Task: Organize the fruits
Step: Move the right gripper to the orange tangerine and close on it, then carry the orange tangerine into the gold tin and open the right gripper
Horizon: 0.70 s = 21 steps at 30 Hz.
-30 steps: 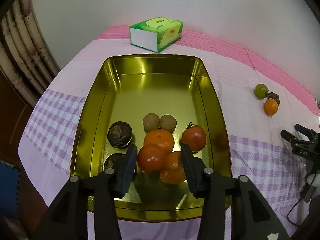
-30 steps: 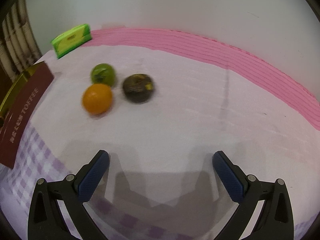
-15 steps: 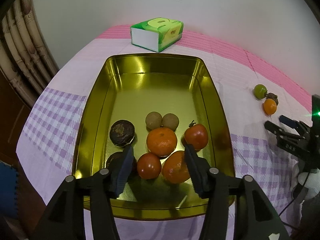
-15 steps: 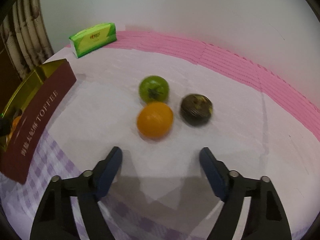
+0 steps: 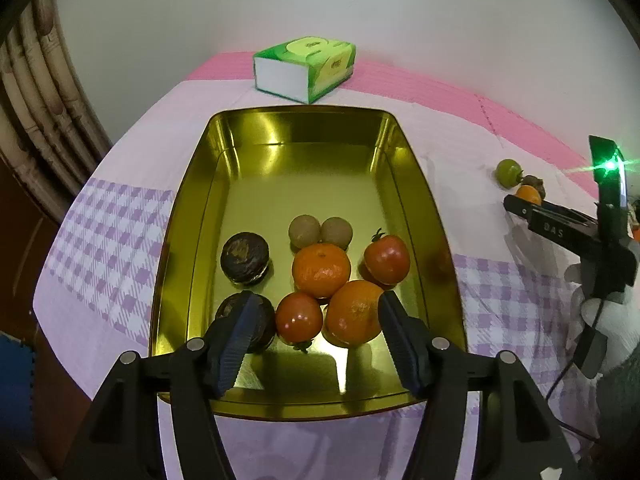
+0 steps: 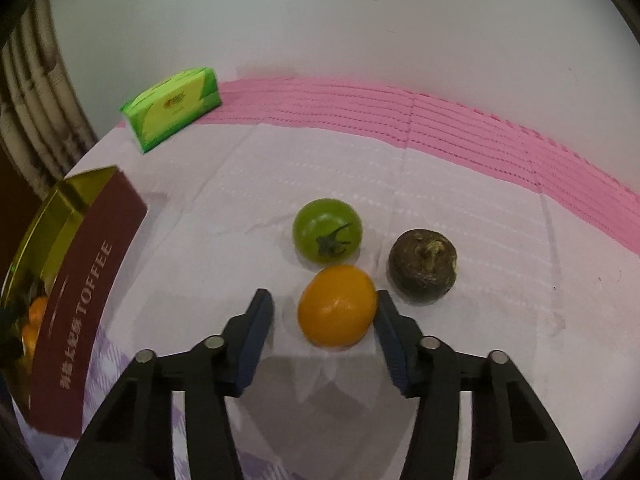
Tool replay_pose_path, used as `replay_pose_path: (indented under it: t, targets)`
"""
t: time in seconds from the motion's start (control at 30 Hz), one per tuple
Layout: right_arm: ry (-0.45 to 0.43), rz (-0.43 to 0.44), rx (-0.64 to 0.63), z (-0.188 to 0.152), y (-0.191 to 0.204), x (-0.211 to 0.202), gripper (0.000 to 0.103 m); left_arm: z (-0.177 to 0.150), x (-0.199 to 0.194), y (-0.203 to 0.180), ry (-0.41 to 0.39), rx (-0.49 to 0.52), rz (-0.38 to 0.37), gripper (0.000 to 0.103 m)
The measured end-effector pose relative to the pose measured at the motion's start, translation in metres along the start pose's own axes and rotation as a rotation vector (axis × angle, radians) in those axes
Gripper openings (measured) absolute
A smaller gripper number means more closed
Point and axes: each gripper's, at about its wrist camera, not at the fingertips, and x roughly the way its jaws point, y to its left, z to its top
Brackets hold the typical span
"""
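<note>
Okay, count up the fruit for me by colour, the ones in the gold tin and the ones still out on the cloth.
Orange: 3
Red: 2
Green: 1
Dark brown: 3
Tan: 2
Total: 11

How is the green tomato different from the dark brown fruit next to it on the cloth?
The green tomato is smooth and shiny; the dark brown fruit looks rough and dull. The tomato has a thin dark, star-shaped stem cap, while the brown fruit has a stubby pale stalk. The tomato lies further from the camera, the brown fruit nearer and to the right. Both are round and rest on the tablecloth, outside the tin.
</note>
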Motion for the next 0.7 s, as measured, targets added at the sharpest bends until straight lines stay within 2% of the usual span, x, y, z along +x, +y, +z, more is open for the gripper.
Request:
replay_pose_path:
  t: [0.1,0.3,0.47,0.57,0.7]
  targets:
    - [0.005,-0.013,0.0,0.001,-0.002,0.0,0.038,0.0,-0.004,0.001,-0.006,-0.006,-0.006,0.063]
    - [0.012,-0.008,-0.005,0.001,-0.001,-0.002,0.037,-0.001,-0.007,0.007,-0.011,-0.023,0.007,0.069]
    - [0.011,0.002,-0.018,-0.005,0.001,-0.01,0.036,0.0,-0.007,0.014,0.001,-0.048,0.047,0.077]
    - [0.005,0.025,-0.032,-0.007,0.008,-0.019,0.036,0.001,-0.006,0.019,0.003,-0.059,0.071,0.083]
    - [-0.021,0.075,-0.048,-0.003,0.022,-0.035,0.036,0.0,-0.01,0.03,-0.004,-0.09,0.082,0.086]
